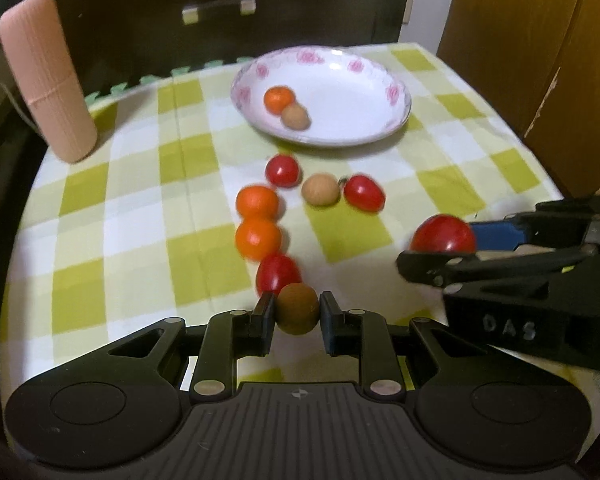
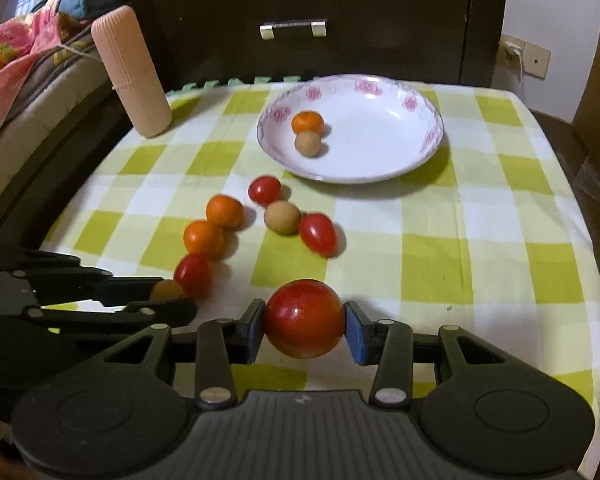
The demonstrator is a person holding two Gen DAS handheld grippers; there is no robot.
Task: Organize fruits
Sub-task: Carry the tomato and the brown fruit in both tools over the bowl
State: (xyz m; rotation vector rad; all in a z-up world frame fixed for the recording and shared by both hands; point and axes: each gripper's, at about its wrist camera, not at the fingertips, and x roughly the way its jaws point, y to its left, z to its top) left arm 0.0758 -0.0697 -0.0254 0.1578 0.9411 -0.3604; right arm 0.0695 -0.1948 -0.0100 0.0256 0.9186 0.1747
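Observation:
My left gripper [image 1: 297,312] is shut on a brown round fruit [image 1: 297,309] at the near edge of the checked cloth. My right gripper [image 2: 304,322] is shut on a large red tomato [image 2: 304,317]; the left wrist view shows that tomato [image 1: 443,235] at the right. A white flowered bowl [image 2: 400,152] at the far side holds a small orange [image 2: 307,122] and a tan fruit [image 2: 307,143]. Loose on the cloth lie two oranges [image 2: 224,211] [image 2: 203,238], three small red tomatoes [image 2: 264,190] [image 2: 318,234] [image 2: 193,273] and a tan fruit [image 2: 282,217].
A pink ribbed cylinder [image 2: 131,72] stands at the far left corner of the table. A dark cabinet with a metal handle [image 2: 293,27] is behind the table. Bedding [image 2: 16,52] lies off to the left. The table's right half shows bare checked cloth [image 2: 480,240].

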